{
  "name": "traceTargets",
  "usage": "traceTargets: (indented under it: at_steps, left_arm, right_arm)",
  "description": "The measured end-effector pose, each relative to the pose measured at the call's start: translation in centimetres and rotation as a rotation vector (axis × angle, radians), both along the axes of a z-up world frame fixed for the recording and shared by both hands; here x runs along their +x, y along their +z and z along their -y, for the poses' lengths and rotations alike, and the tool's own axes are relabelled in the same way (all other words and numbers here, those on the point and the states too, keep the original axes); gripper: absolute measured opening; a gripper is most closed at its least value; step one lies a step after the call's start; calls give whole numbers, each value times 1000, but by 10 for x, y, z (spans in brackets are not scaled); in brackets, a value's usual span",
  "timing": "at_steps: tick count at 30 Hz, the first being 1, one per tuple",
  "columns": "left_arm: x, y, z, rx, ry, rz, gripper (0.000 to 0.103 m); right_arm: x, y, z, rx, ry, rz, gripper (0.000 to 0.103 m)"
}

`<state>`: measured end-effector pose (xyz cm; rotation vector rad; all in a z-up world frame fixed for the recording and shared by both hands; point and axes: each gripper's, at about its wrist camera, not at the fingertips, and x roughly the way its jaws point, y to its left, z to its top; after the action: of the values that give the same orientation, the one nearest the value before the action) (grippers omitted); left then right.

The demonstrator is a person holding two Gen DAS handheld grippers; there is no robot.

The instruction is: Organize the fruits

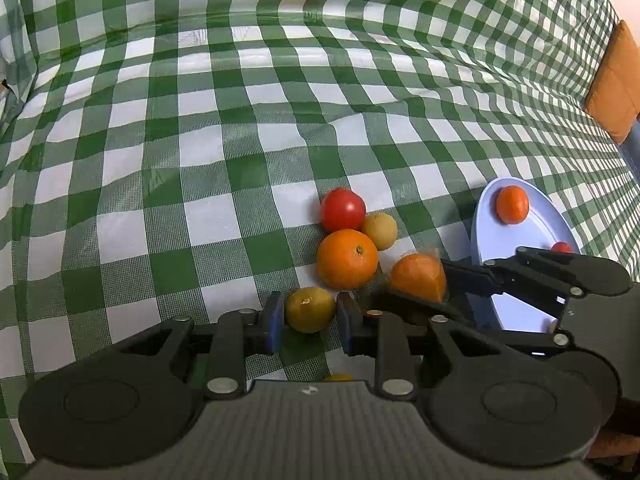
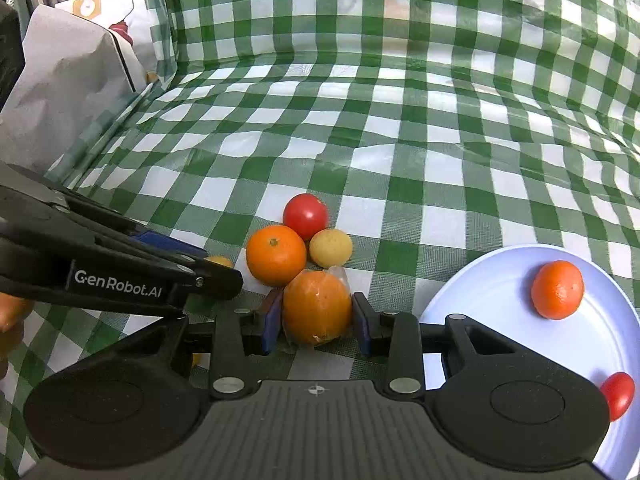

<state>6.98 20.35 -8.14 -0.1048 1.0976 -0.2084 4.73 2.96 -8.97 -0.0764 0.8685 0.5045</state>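
Green and white checked cloth [image 1: 208, 128] covers the table and climbs up the back.

At the middle sits a small pile of fruit: a red tomato [image 1: 343, 209], a pale yellow fruit [image 1: 380, 231] touching it at 4 o'clock, and a big orange [image 1: 347, 258] just under both.

The left gripper [image 1: 310, 318] has a yellow-green citrus [image 1: 310, 309] between its blue pads. The pads sit just beside the fruit, and a thin gap shows on each side, so it is not squeezed.

At 3 o'clock from it, the right gripper [image 2: 316, 320] pinches a wrapped orange [image 2: 317, 307] on both sides.

A white plate [image 2: 480, 284] lies at 3 o'clock from the pile. It holds a mandarin [image 2: 557, 289] and a small red tomato [image 2: 619, 395] near its close rim.
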Motion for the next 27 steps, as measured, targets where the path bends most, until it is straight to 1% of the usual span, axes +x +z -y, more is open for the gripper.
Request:
traceTargets:
  at_steps: [2, 6, 11, 14, 19, 22, 27]
  left_arm:
    - [2, 4, 1, 9, 20, 23, 30]
    - [2, 12, -5, -4, 99, 83, 30]
    - [-1, 24, 2, 41, 152, 157, 30]
    - [-2, 28, 7, 19, 172, 171, 30]
    - [-3, 34, 20, 42, 176, 207, 31]
    - [2, 32, 36, 59, 163, 227, 31]
    - [-1, 35, 57, 43, 128, 246, 30]
  right_arm:
    - [-1, 3, 3, 9, -7, 11, 39]
    - [-4, 17, 13, 45, -36, 49, 39]
    - [-7, 35, 30, 74, -84, 96, 39]
    - [-10, 42, 39, 75, -107, 119, 39]
    - [-11, 51, 53, 70, -143, 146, 39]
    - [-12, 54, 60, 65, -162, 158, 39]
    - [-15, 53, 69, 55, -189, 171, 39]
